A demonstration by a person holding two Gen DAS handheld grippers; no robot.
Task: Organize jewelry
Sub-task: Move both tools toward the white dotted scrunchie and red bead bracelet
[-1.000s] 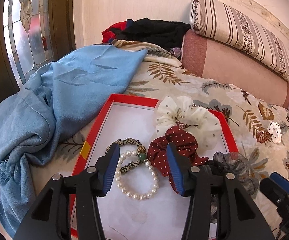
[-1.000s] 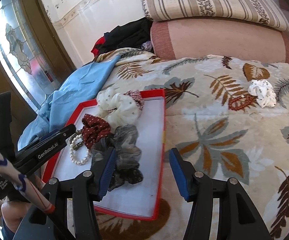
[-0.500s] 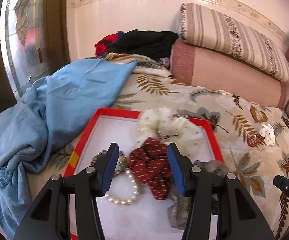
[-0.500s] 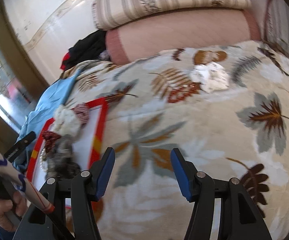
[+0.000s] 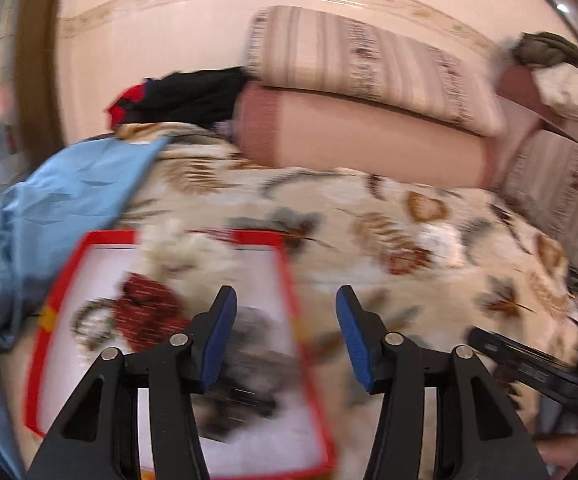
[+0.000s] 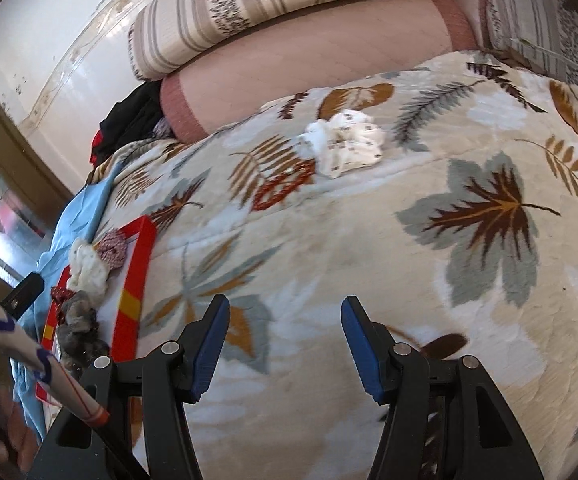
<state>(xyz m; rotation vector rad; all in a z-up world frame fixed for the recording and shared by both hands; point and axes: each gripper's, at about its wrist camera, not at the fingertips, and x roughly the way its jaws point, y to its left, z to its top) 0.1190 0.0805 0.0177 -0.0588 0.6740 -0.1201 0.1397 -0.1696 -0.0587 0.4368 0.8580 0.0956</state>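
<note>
On the blanket [image 6: 369, 248] near the pillows, white scrunchie [image 6: 343, 148] lies well apart from the tray [image 6: 135, 280]
Both the right gripper [image 6: 285, 340] and left gripper [image 5: 283, 336] have fingers apart and empty; soft fabric may slip, or blanket be pinched

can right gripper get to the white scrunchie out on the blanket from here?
Probably yes. The right gripper is open and empty, aimed across the leaf-print blanket, and the white scrunchie lies alone ahead of it, slightly left of its line. Nothing stands between them; it would need to travel forward first.

Bare blanket [image 6: 369, 248] ahead of right claw [image 6: 285, 344] (spread), white scrunchie [image 6: 345, 142] beyond
</note>
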